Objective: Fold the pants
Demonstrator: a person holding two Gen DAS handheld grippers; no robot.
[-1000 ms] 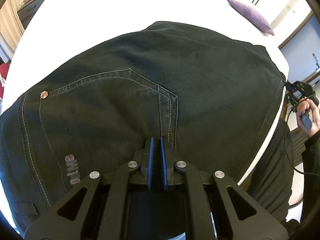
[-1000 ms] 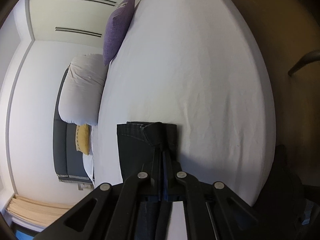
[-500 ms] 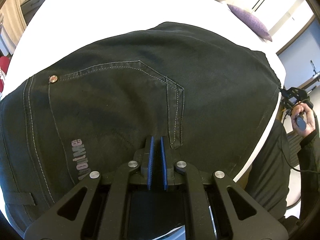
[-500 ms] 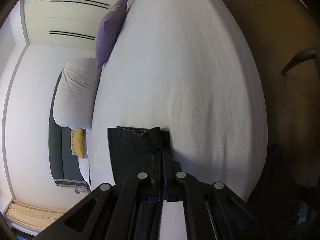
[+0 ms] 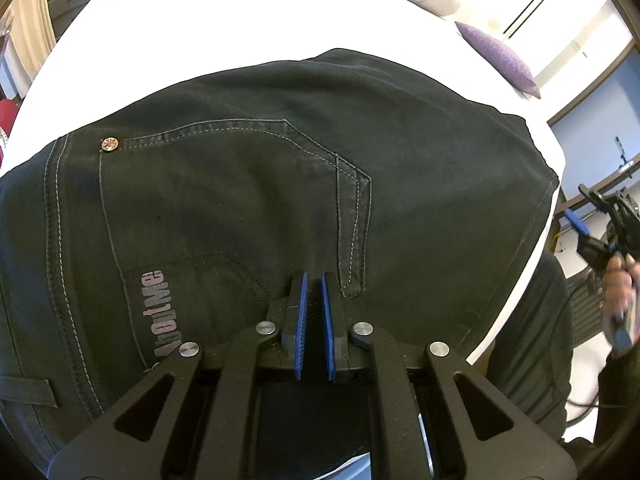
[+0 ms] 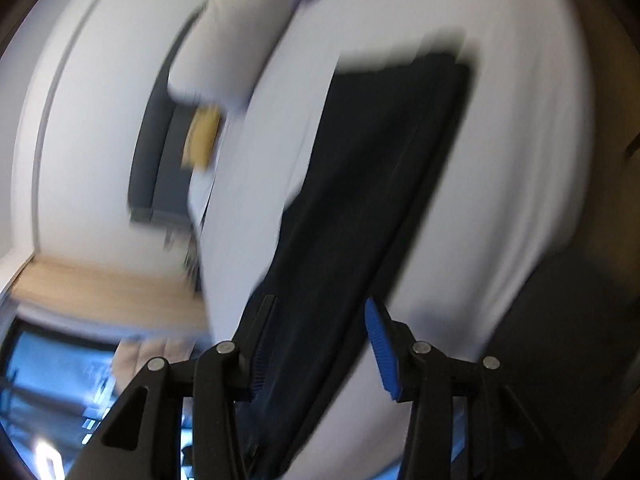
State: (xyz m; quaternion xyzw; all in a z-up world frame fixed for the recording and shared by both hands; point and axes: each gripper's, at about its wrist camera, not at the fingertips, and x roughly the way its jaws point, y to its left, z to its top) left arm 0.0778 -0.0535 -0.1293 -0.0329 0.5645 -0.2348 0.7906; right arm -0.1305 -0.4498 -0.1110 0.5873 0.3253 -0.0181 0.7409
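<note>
- Pants: in the left wrist view, black denim spread flat on the white bed, seat side up, filling most of the frame.
- The left gripper points low across the pants, its two blue pads nearly together with a thin gap between them; whether cloth is pinched there I cannot tell, as the tips sit right against the dark fabric just left of the back pocket's lower corner.
- The back pocket shows pale stitching, a copper rivet at its far left corner, and a pinkish printed logo left of the gripper.
- A belt loop lies at the pants' left edge.
- At the pants' right, off the bed edge, the right hand holds the other gripper upright in the air, blurred.
- A purple cushion rests beyond the pants, toward the wardrobe.
- In the right wrist view, heavily motion-blurred, the right gripper has its blue pads spread wide apart, gripping nothing.
- The pants run as a long dark band from between the pads up across the bed, ending in a squared edge.
- Left of the pants sit a white pillow and a yellow cushion.
</note>
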